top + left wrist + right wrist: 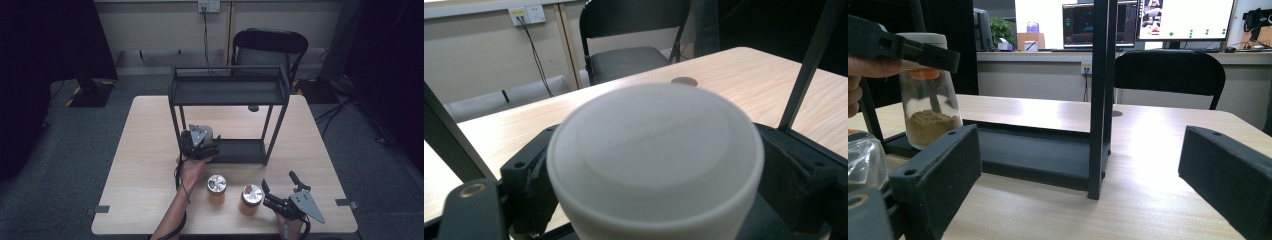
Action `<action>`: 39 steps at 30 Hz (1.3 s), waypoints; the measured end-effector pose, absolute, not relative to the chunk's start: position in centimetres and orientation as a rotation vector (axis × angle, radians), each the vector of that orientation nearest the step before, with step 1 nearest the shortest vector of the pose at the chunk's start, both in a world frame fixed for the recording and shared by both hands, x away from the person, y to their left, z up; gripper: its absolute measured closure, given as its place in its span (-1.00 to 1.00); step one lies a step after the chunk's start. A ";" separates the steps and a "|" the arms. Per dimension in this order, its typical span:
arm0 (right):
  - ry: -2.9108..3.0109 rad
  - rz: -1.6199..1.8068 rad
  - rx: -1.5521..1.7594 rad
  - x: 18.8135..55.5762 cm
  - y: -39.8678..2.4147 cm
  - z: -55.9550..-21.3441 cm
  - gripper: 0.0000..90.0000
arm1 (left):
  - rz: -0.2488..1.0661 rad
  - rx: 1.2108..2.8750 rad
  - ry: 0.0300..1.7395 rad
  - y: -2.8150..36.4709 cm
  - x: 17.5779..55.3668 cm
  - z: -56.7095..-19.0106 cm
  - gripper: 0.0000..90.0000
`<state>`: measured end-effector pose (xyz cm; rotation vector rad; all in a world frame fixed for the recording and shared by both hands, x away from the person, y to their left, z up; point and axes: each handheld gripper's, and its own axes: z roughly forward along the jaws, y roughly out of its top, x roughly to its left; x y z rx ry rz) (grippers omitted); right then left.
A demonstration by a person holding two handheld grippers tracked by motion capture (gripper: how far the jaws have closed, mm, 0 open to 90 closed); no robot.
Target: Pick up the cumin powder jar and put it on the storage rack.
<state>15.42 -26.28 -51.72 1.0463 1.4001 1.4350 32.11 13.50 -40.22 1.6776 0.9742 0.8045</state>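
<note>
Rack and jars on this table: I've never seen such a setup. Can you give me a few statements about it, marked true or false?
1. The jar between the left gripper's jaws has a white lid. True.
2. Three jars stand on the bare table in front of the rack. False: there are two, each with a silvery lid.
3. The right gripper holds a jar. False: its jaws stand open with nothing between them.
4. The rack's top shelf has nothing on it. True, by the high view.
5. The white-lidded jar is up on the top shelf. False: it is down at the lower shelf.
</note>
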 end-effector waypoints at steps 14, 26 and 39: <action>1.399 1.436 1.046 15.4 -26.3 -51.7 -0.94 | 0.823 1.675 0.924 13.5 32.0 -39.6 -0.70; 1.398 1.435 1.046 15.4 -26.3 -51.7 -0.94 | 0.782 1.641 0.909 14.3 31.8 -39.3 -0.87; 1.397 1.436 1.044 15.4 -26.3 -51.8 -0.94 | 0.750 1.619 0.883 14.7 31.5 -38.8 -0.95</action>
